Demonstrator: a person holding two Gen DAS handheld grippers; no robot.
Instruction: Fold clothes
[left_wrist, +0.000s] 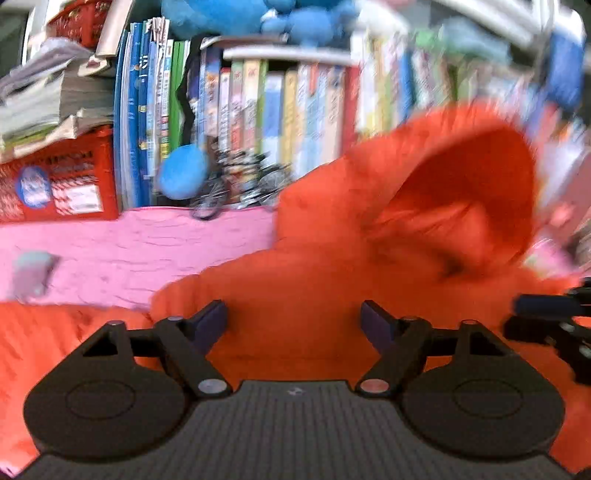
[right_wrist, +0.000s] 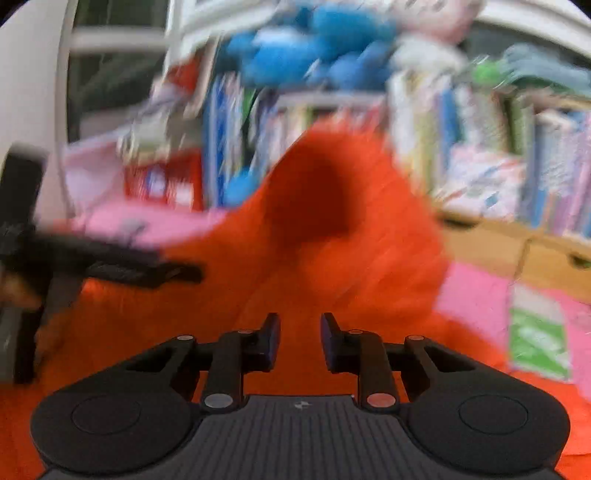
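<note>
An orange hooded garment (left_wrist: 314, 266) lies bunched on a pink sheet (left_wrist: 129, 251), its hood (left_wrist: 461, 177) standing up and hollow. My left gripper (left_wrist: 293, 319) is open just above the orange cloth, its fingers wide apart with nothing between them. At the right edge of the left wrist view the right gripper (left_wrist: 546, 317) shows as a dark blur over the garment. In the right wrist view the garment (right_wrist: 351, 251) fills the middle. My right gripper (right_wrist: 300, 334) hangs over it with a narrow gap between its pads and no cloth pinched. The left gripper (right_wrist: 122, 266) shows blurred at left.
A crowded bookshelf (left_wrist: 277, 103) stands behind the sheet, with blue plush toys (left_wrist: 258, 14) on top. A red box (left_wrist: 55, 177) under stacked papers sits at left, a toy bicycle (left_wrist: 229, 184) beside it. A small grey object (left_wrist: 31, 273) and a green-white packet (right_wrist: 535, 332) lie on the sheet.
</note>
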